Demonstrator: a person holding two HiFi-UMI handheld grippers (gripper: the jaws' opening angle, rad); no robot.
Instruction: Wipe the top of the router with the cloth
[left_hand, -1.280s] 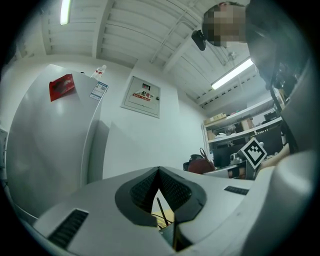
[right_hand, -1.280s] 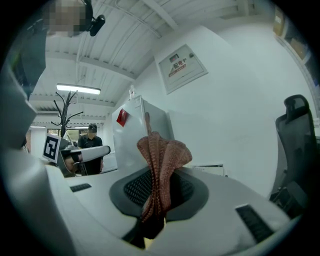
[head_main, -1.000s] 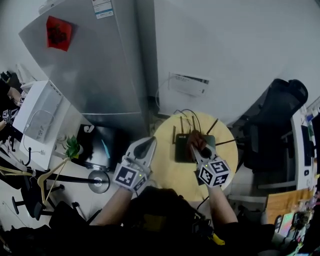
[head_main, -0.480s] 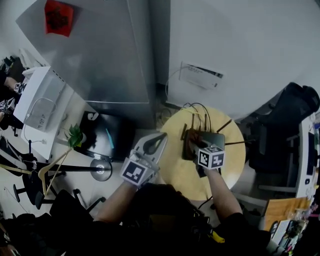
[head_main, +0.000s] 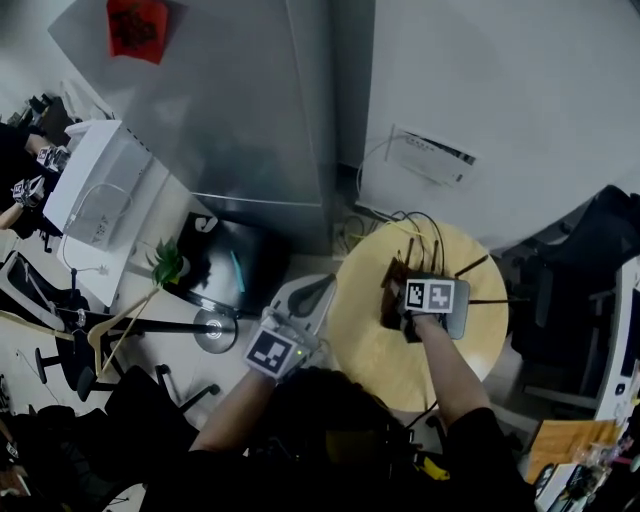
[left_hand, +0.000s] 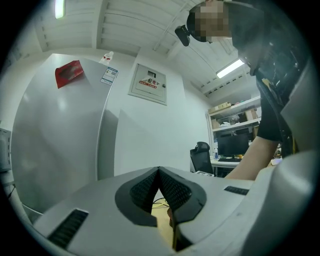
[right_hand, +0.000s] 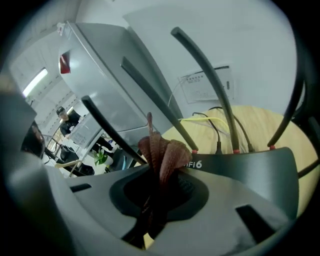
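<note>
A dark grey router (head_main: 462, 312) with several upright antennas lies on the round yellow table (head_main: 365, 345). My right gripper (head_main: 398, 292) is over the router's left part, shut on a brown cloth (head_main: 390, 288). In the right gripper view the cloth (right_hand: 162, 152) bunches up out of the right gripper (right_hand: 159, 180), with the router's top (right_hand: 250, 167) just ahead and its antennas (right_hand: 205, 70) rising behind. My left gripper (head_main: 316, 290) hovers off the table's left edge. In its own view the left gripper (left_hand: 160, 175) is shut with nothing in it.
Yellow and black cables (head_main: 418, 226) run off the table's far edge towards a white wall box (head_main: 430, 158). A grey fridge (head_main: 230, 110) stands behind on the left. A black office chair (head_main: 590, 280) is on the right, a small plant (head_main: 166, 264) on the left.
My right gripper has moved forward with the cloth, from the router's near edge onto its top. The left gripper has stayed beside the table's left edge.
</note>
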